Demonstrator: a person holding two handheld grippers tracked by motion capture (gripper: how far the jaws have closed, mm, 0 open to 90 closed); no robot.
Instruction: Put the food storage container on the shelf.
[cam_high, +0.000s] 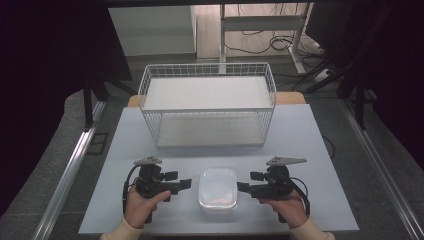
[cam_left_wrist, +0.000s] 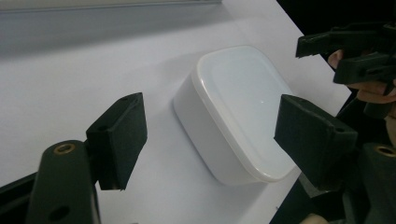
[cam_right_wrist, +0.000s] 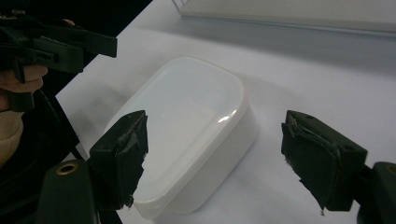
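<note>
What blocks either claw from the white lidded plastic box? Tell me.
Nothing visible: the left claw and right claw flank the white lidded plastic box, with bare grey tabletop between.

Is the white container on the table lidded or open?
Lidded: the white container wears a flat white lid flush around its rim; both gripper views show this. Contents cannot be told.

Your cream sleeves end at both wrists. Each black gripper, left (cam_high: 186, 184) and right (cam_high: 242, 187), carries a grey three-cornered plate at twelve o'clock, brass-ringed holes and a trailing black cable.
</note>
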